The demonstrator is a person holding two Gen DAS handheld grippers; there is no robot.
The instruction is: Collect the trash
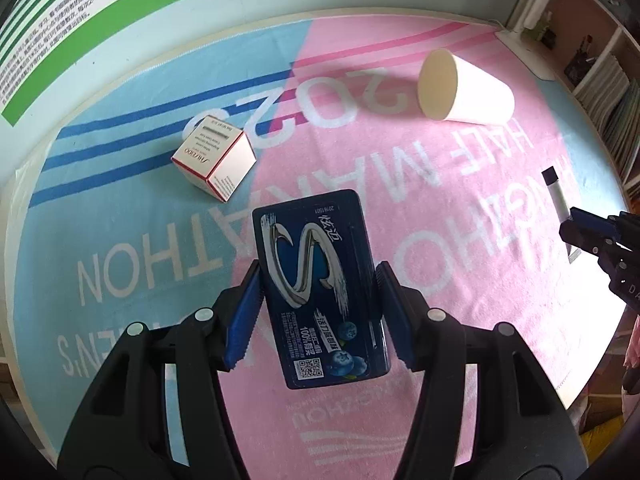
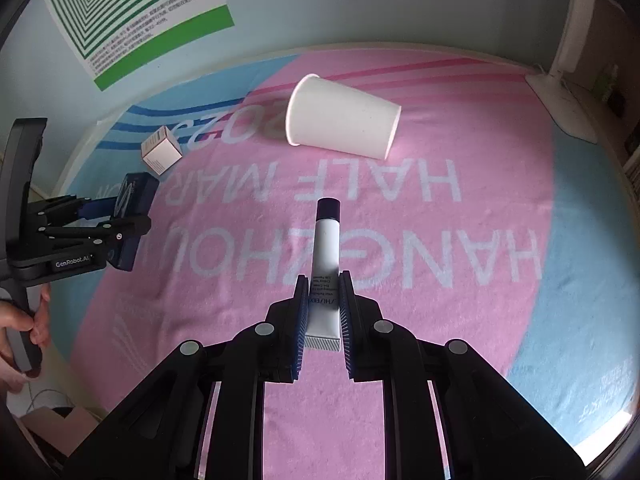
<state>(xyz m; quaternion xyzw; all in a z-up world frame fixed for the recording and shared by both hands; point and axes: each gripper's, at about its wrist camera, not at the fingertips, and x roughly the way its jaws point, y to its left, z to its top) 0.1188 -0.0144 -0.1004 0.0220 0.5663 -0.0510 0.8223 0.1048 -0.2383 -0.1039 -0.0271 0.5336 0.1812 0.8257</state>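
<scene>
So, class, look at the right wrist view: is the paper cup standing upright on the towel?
No: the white paper cup lies on its side on the pink towel.

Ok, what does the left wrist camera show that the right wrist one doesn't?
Only the left wrist view: the printed face of the blue gum pack clamped in the left claw, and shelves at far right. Only the right wrist view: the whole white tube clamped in the right claw, and a hand. Both: the tipped paper cup, the small white box, the pink and blue towel.
</scene>
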